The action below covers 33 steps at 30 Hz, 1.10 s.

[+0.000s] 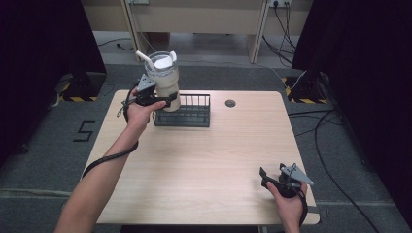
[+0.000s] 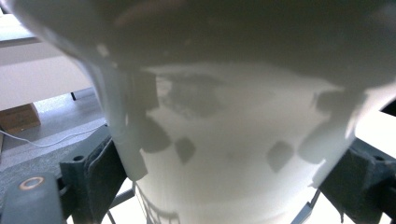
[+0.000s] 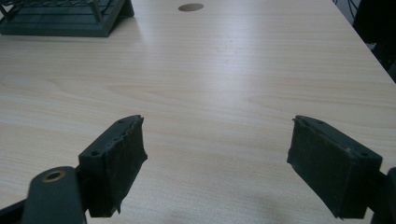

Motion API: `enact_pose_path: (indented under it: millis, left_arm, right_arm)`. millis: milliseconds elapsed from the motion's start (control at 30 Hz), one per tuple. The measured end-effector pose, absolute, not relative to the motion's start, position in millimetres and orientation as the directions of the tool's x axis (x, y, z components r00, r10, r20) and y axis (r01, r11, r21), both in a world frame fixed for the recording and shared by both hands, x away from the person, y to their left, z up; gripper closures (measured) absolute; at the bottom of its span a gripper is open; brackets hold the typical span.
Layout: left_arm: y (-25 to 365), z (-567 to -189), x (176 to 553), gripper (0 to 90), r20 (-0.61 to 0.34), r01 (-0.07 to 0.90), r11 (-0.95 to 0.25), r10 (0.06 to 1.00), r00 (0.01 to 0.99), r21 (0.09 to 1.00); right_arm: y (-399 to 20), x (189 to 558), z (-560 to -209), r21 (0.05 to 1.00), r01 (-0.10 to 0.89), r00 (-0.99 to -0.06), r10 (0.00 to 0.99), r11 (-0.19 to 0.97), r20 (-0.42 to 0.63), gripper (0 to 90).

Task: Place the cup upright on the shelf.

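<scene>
Your left gripper [image 1: 163, 101] pinches the white cup [image 1: 164, 82] over the black wire basket [image 1: 192, 116], upper left. Your right gripper [image 3: 219, 163] waits spread wide, lower right. Setting the cup down looks left.

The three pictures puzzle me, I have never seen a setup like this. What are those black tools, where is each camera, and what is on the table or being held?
A person holds a two-jaw claw in each hand at a wooden table. The high view looks down from above; the other two cameras ride on the claws. The left claw grips a whitish blender-like jug, holding it at the left end of a dark wire rack. In the left gripper view the jug sits between the jaws. The right claw is open and holds nothing, low over the bare near right of the table.
</scene>
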State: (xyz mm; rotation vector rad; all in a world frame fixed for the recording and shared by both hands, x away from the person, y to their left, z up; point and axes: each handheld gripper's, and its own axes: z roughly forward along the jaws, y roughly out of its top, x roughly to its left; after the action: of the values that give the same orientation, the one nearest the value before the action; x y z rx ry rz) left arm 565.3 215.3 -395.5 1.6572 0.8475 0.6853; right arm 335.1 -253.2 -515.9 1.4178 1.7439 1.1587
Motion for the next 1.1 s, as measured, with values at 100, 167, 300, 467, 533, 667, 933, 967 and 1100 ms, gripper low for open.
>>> enact_pose_path:
  millis: [100,167,300,467,533,667,933,967,1100]
  left_arm:
    - [213,-397,569,10.7,0.016,0.184,-0.148,0.818,0.575,0.972]
    - [211,-397,571,10.7,0.014,0.185,-0.146,0.819,0.574,0.972]
    - [208,-396,576,10.7,0.011,0.182,-0.141,0.819,0.574,0.973]
    - [204,-398,579,10.7,0.007,0.189,-0.140,0.820,0.572,0.972]
    - [203,-399,580,10.7,0.006,0.194,-0.142,0.821,0.571,0.971]
    - [202,-400,583,10.7,-0.001,0.195,-0.134,0.821,0.570,0.972]
    - [197,-406,589,10.7,-0.005,0.211,-0.138,0.826,0.564,0.968]
    - [197,-407,589,10.7,-0.007,0.214,-0.138,0.827,0.563,0.967]
    - [195,-413,591,10.7,-0.014,0.225,-0.137,0.827,0.562,0.965]
  right_arm:
    - [-253,335,-516,0.895,0.444,-0.245,0.966,0.037,0.081,18.5]
    - [-253,335,-516,0.895,0.444,-0.245,0.966,0.038,0.081,18.5]
    - [-253,335,-516,0.895,0.444,-0.247,0.966,0.040,0.079,18.5]
    - [-253,335,-516,0.895,0.444,-0.248,0.966,0.040,0.079,18.5]
    - [-253,335,-516,0.895,0.445,-0.246,0.966,0.036,0.084,18.5]
    - [-253,335,-516,0.895,0.444,-0.249,0.965,0.040,0.080,18.5]
    - [-253,335,-516,0.894,0.447,-0.248,0.965,0.037,0.084,18.5]
    - [-253,335,-516,0.894,0.447,-0.248,0.965,0.036,0.086,18.5]
    - [-253,335,-516,0.894,0.446,-0.252,0.964,0.040,0.083,18.5]
